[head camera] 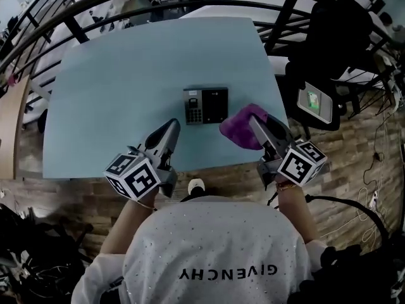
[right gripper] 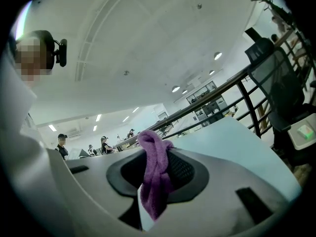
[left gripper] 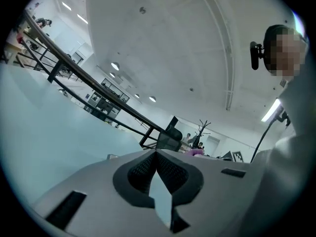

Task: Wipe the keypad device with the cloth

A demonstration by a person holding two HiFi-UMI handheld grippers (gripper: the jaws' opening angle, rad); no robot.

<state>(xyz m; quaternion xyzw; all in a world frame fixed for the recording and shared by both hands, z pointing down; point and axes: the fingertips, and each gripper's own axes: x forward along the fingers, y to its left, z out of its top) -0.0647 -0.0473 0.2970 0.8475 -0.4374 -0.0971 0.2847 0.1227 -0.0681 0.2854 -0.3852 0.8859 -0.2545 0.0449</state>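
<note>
At the near edge, 6 o'clock in the head view, a person in a white shirt (head camera: 209,252) is leaning toward the table (head camera: 126,75).

1. Left gripper (head camera: 172,125), at 10 o'clock from the shirt: it is hovering over the near part of the pale blue tabletop, with its marker cube (head camera: 133,175) trailing toward the person. Its jaws are pressing together at the tips and pinching nothing.
2. Right gripper (head camera: 255,121), at 2 o'clock from the shirt: its jaws are clamping a purple cloth (head camera: 240,128), which is bunching out past the tips and hanging down between them in the right gripper view.
3. Keypad device (head camera: 205,105), at 12 o'clock, just beyond both grippers: it is lying flat on the table between the two tips, keypad at its left and a dark panel at its right. The cloth is sitting just beside its right near corner; contact cannot be judged.
4. Green-lit unit (head camera: 314,102), at 3 o'clock off the table edge.
5. Black chair (head camera: 329,30), at 1 o'clock beyond the table.
6. Black railing (head camera: 38,18), curving round the far side from 10 to 2 o'clock.
</note>
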